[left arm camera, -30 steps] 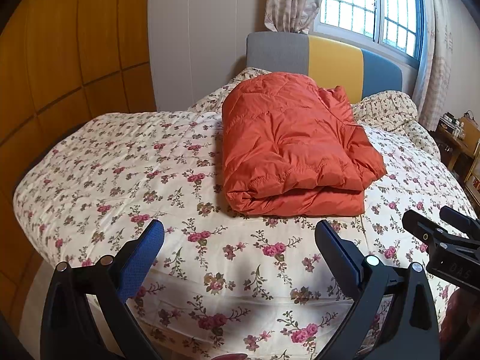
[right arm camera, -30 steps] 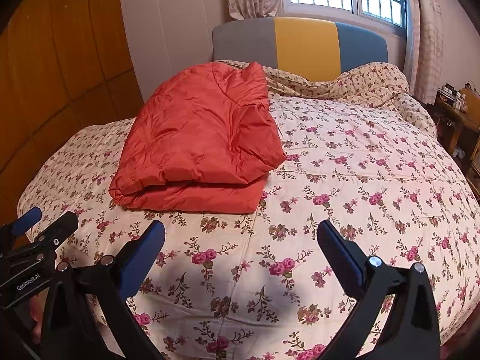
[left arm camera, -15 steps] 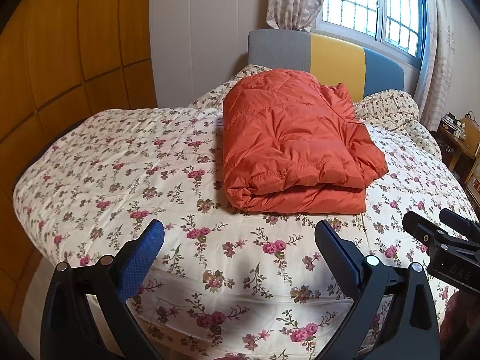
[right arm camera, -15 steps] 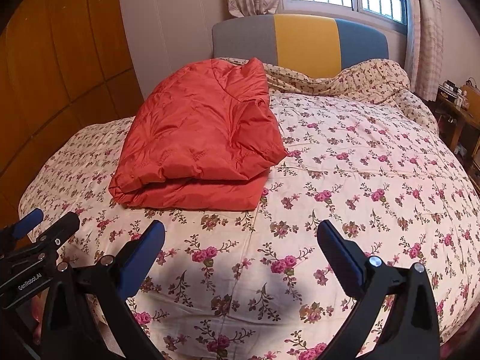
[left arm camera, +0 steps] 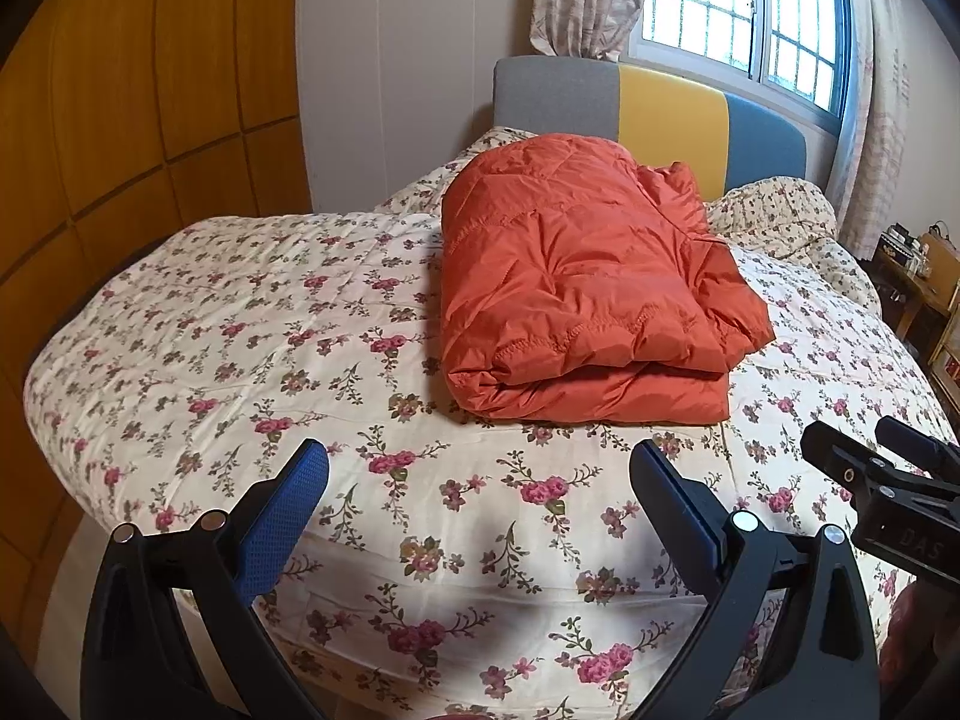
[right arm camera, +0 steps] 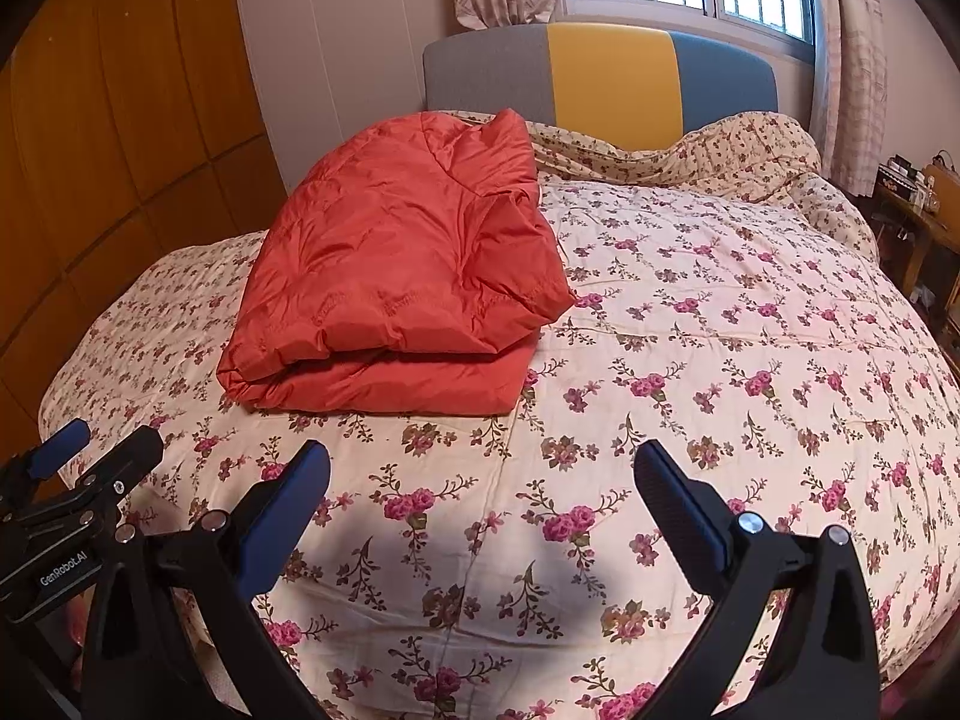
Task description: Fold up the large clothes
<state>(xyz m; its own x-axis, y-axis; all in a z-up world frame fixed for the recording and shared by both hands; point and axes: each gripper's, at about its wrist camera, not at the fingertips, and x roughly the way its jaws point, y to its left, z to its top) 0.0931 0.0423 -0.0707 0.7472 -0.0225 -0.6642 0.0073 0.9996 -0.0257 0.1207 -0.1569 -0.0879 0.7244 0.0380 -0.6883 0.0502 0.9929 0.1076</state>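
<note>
An orange padded jacket [left arm camera: 576, 282] lies folded in a thick rectangular bundle on the flowered bedspread [left arm camera: 240, 324], its folded edge facing me. In the right wrist view the same jacket [right arm camera: 396, 276] sits left of centre. My left gripper [left arm camera: 479, 483] hangs open over the near end of the bed, well short of the jacket, with nothing between its fingers. My right gripper [right arm camera: 482, 480] is open too and empty, to the right of the left one. Each gripper shows at the edge of the other's view.
A grey, yellow and blue headboard [left arm camera: 660, 114] stands behind the bed under a barred window [left arm camera: 744, 18]. Wooden wardrobe panels [left arm camera: 120, 90] run along the left. A crumpled flowered quilt [right arm camera: 720, 150] lies by the headboard. A small wooden side table [left arm camera: 918, 276] stands at right.
Both grippers have drawn back slightly and risen, so the jacket sits a little lower and farther in the views. Both stayed open; the jacket has not moved.
</note>
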